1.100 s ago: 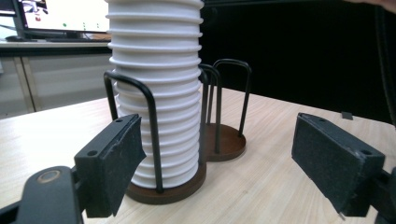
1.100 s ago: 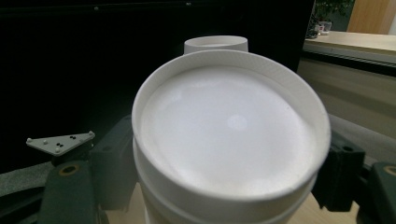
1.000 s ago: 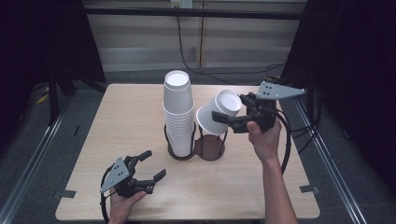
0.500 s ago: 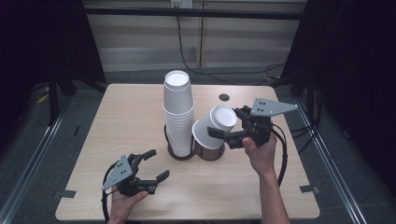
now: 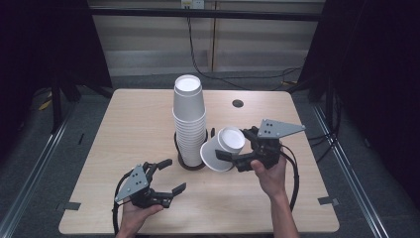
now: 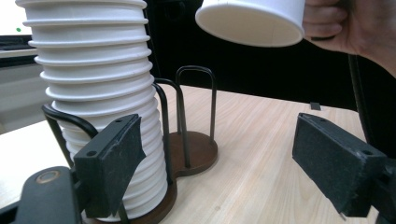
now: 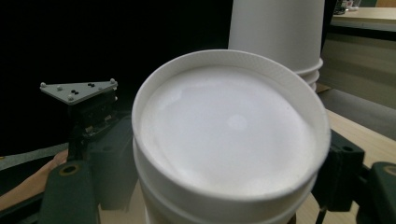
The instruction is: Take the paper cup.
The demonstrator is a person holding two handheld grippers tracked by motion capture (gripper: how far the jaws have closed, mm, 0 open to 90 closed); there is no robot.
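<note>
One white paper cup (image 5: 218, 154) clamped by its side wall between the jaws of the right gripper (image 5: 234, 146), tilted, mouth down toward the table (image 5: 138, 119) and flat bottom turned up toward the hand. Hanging in the air just beside the tall stack of cups (image 5: 188, 121), above the vacant half of the wire cup holder (image 5: 190, 165) and clear of it. From the right gripper view, possibly a second rim nested under the first; cannot tell for certain. As for the left gripper (image 5: 171, 175): down near the front edge of the table, well apart from the holder, jaws spread wide around nothing, pointed toward the stack. Judging the work as loading cups into the holder: about half done at best. One side already full, its upside-down stack seated inside the wire loops on the brown base. The other side bare, as seen in the left gripper view, round base (image 6: 196, 149) and upright wires with nothing between them. Left to do, by the look of it: level the held cup mouth-down, line it up inside the free loops, lower it onto the base, then let go. Any further cups for that side nowhere apparent on the table.
</note>
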